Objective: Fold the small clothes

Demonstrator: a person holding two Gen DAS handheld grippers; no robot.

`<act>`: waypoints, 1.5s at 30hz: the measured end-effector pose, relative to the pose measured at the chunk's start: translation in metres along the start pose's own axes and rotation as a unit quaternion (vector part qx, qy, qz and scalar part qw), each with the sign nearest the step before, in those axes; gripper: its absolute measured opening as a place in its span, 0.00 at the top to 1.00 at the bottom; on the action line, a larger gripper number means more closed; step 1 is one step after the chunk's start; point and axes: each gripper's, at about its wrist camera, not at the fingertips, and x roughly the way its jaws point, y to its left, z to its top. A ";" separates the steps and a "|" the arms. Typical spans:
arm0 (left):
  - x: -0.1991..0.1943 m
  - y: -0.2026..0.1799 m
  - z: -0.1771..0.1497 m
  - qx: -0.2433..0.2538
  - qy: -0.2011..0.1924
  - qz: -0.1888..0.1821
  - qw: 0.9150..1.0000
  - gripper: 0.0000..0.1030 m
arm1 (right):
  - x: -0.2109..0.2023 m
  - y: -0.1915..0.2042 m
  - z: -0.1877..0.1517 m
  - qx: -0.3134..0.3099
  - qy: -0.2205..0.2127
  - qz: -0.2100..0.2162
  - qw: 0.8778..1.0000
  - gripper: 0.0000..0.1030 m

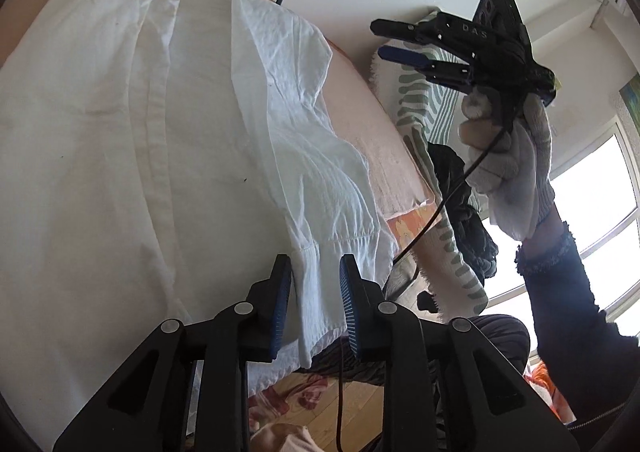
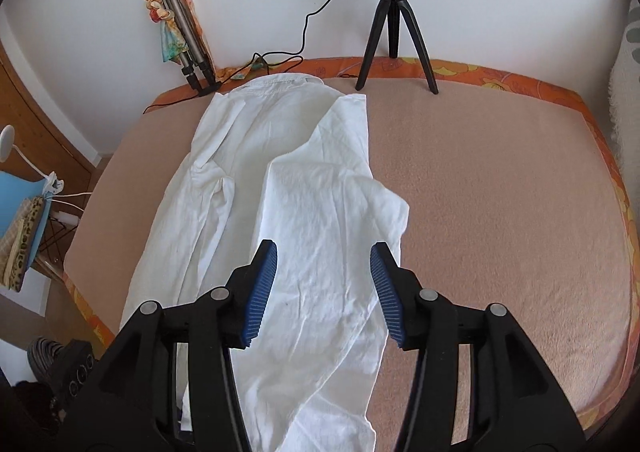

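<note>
A white shirt (image 2: 280, 188) lies lengthwise on a pink-covered bed (image 2: 500, 192), collar toward the far wall, its right side and sleeve folded over the body. In the left wrist view the shirt (image 1: 140, 132) fills the left half. My left gripper (image 1: 316, 272) is open, its blue pads (image 1: 282, 292) on either side of the shirt's hem edge near the bed's side. My right gripper (image 2: 323, 252) is open and empty, raised above the folded sleeve part. It also shows in the left wrist view (image 1: 404, 42), held in a gloved hand above the bed's edge.
A black ring-light tripod (image 2: 394, 28) stands on the bed's far edge. A folded tripod with a scarf (image 2: 180, 28) leans on the wall, with a cable beside it. A patterned pillow (image 1: 424, 120) and dark clothes (image 1: 464, 212) lie off the bed's side.
</note>
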 end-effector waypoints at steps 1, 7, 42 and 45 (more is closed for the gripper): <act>0.000 0.001 0.000 -0.002 0.000 0.002 1.000 0.78 | -0.002 -0.004 -0.016 0.007 0.006 0.004 1.000 0.51; -0.002 0.003 0.000 -0.004 -0.003 0.002 1.000 0.78 | -0.001 -0.008 -0.093 0.031 0.039 0.070 0.996 0.51; -0.005 -0.031 -0.009 0.050 -0.003 0.023 0.999 0.93 | -0.027 -0.005 -0.136 -0.035 0.084 -0.015 0.996 0.60; -0.014 -0.049 0.000 0.073 -0.020 0.020 0.997 0.93 | -0.037 -0.013 -0.120 -0.023 0.060 -0.010 0.998 0.60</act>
